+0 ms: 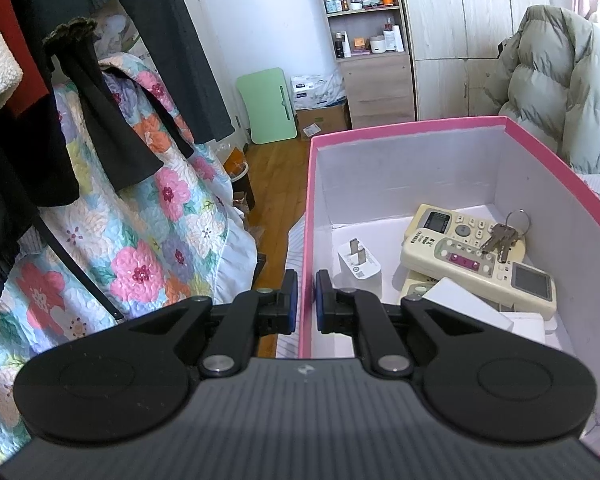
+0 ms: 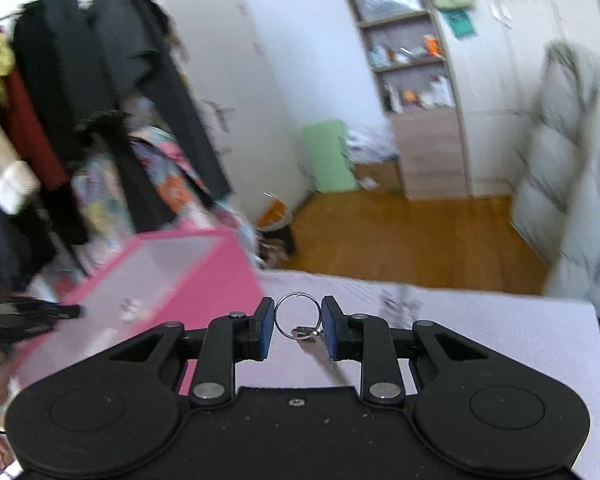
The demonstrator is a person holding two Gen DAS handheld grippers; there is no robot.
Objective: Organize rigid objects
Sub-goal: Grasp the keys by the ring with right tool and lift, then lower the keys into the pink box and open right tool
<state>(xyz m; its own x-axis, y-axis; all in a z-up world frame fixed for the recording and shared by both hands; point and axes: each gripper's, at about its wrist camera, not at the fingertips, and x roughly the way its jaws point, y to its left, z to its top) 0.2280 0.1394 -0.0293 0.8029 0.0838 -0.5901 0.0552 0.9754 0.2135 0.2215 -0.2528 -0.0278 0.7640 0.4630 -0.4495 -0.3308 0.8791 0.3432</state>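
The left hand-held gripper (image 1: 307, 300) is clenched on the near left wall of the pink box (image 1: 420, 128), one blue pad outside the wall and one inside. The box stands open, white inside. In it lie two cream remote controls (image 1: 480, 268), one crossed over the other, with a bunch of keys (image 1: 500, 238) resting on top of them. A white plug adapter (image 1: 358, 266) sits on the box floor to their left, prongs up, and a white card or small box (image 1: 466, 312) lies near the front.

The right hand-held gripper (image 2: 298, 330) grasps a metal key ring (image 2: 297, 314) between its blue pads, with a key (image 2: 324, 360) hanging from it toward the camera. It is above a white quilted surface (image 2: 480, 320), and the pink box is to its left. The right view is blurred.
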